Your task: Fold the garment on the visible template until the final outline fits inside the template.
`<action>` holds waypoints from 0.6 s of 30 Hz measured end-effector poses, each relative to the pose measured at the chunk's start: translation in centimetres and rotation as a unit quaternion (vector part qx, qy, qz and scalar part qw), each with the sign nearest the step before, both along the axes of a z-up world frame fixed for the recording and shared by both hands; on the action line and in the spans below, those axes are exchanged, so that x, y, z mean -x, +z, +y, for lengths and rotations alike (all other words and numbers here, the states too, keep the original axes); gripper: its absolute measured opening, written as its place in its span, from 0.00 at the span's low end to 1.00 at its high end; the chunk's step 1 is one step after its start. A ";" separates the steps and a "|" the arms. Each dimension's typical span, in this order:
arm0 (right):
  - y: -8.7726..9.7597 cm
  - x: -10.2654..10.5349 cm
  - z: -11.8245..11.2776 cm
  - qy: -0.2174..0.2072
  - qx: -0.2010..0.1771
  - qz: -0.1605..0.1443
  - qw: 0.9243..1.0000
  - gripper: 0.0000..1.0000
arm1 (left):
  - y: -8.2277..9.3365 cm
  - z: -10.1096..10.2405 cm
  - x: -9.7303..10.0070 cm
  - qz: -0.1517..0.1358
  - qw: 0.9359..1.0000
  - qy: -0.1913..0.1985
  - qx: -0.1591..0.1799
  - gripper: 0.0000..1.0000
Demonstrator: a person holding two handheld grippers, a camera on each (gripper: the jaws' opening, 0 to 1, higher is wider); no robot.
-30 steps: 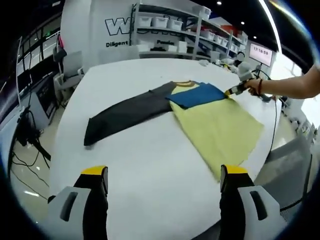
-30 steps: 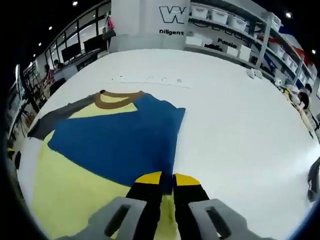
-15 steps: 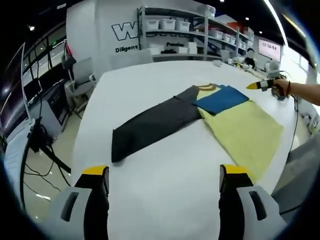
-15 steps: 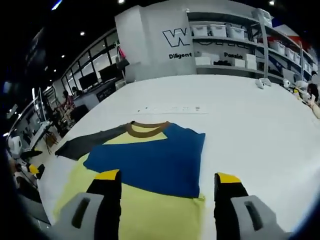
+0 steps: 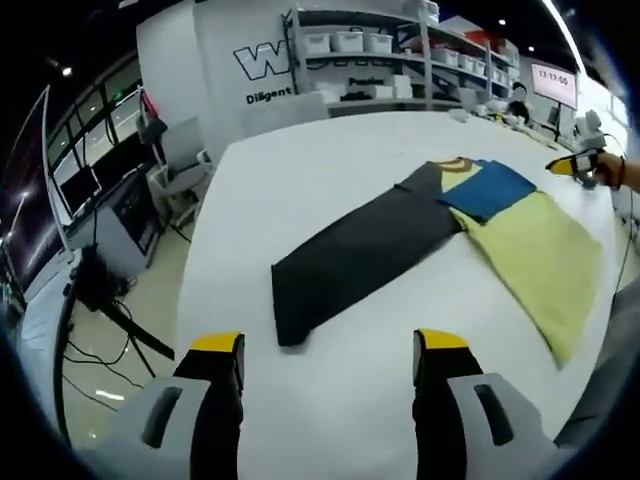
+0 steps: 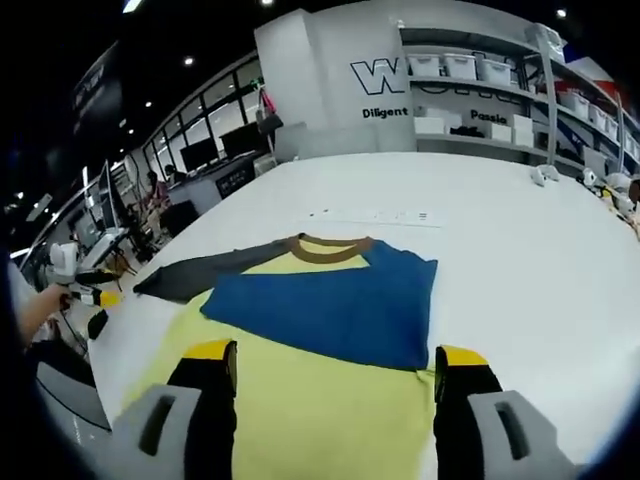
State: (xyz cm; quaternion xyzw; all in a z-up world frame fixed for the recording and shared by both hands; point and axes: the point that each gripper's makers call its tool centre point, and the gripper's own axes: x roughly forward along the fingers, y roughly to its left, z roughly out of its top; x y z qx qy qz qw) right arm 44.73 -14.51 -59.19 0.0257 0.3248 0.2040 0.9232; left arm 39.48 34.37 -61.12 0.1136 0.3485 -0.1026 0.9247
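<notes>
Risk: the unfolded dark sleeve [image 5: 355,250] reaches toward the tabletop [image 5: 300,400] edge; a careless pull would likely bunch the soft, limp garment [image 6: 320,340]. Yellow body, blue sleeve folded flat across it, brown ribbed collar. Left gripper [image 5: 318,350] and right gripper [image 6: 335,355] jaws spread, empty.

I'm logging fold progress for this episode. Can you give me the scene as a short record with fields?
garment: yellow shirt flat on the white table, brown collar
blue sleeve: folded across the chest
grey sleeve: stretched straight out, unfolded
left gripper: open, above the table near the grey sleeve's cuff
right gripper: open, above the yellow body
template: cannot tell
</notes>
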 end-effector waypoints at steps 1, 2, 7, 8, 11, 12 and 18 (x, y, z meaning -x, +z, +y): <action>0.1 0.1 0.0 0.001 0.001 -0.001 1.000 0.76 | -0.1 0.2 -0.3 -0.004 1.000 0.000 0.000 0.59; 0.1 0.3 0.1 0.001 0.001 -0.003 1.000 0.75 | -0.2 0.3 -0.5 -0.005 1.000 0.000 -0.001 0.57; 0.3 0.9 0.4 0.000 -0.002 -0.006 1.000 0.71 | -1.3 0.9 -1.6 0.004 1.000 0.005 -0.017 0.44; 0.4 1.1 0.4 0.001 -0.001 -0.007 1.000 0.70 | -1.5 0.9 -2.0 0.002 1.000 0.004 -0.019 0.42; 0.6 1.4 0.6 0.003 -0.004 -0.011 1.000 0.68 | -2.1 0.8 -2.4 0.007 1.000 0.000 -0.019 0.38; 0.7 1.5 0.7 0.001 -0.008 -0.014 1.000 0.67 | -2.5 1.0 -2.5 0.013 1.000 0.001 -0.024 0.37; 0.1 2.6 1.2 -0.005 -0.015 -0.011 1.000 0.65 | -3.5 1.3 -2.8 0.032 0.999 -0.007 -0.035 0.31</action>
